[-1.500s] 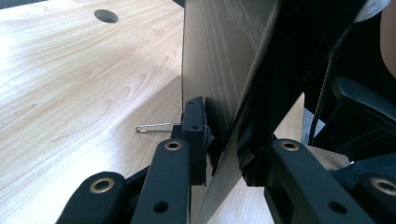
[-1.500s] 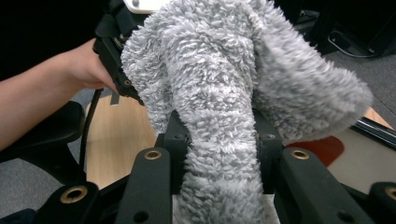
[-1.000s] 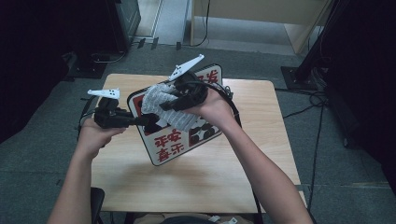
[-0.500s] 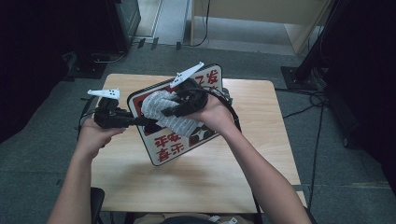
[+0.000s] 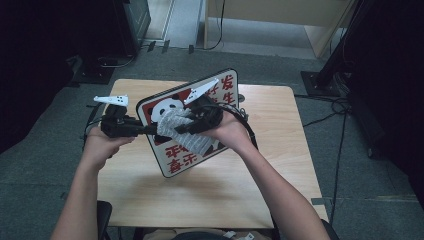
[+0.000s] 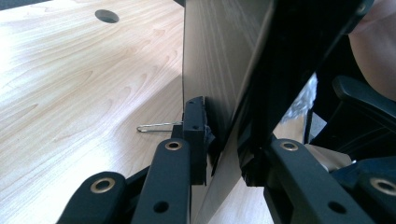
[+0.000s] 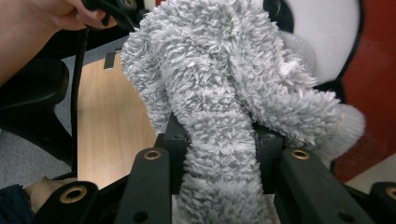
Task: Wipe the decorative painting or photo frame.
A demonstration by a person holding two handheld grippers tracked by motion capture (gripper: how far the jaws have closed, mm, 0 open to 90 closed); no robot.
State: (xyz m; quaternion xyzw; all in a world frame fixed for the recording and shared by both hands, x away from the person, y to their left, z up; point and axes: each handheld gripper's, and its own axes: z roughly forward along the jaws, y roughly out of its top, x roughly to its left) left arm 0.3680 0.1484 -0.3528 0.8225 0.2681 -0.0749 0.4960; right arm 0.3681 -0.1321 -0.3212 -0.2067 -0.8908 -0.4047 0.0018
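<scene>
The wooden counter carries the work, most of its near half bare. Above its far-left part, a panda sign board is held tilted, lifted off the surface, its printed face with red characters turned up toward the high camera and its lower corner pointing toward the counter's near edge. The left claw comes in from the counter's left edge and pinches the board's left rim; in the left gripper view the board's edge stands between the two black jaws, which press on it from both sides. The right claw lies over the board's face near its middle, jaws pressed onto a grey fluffy cloth; in the right gripper view the cloth bulges up from between the jaws and rests against the panda picture. A small metal clip lies on the counter just beside the left claw.
</scene>
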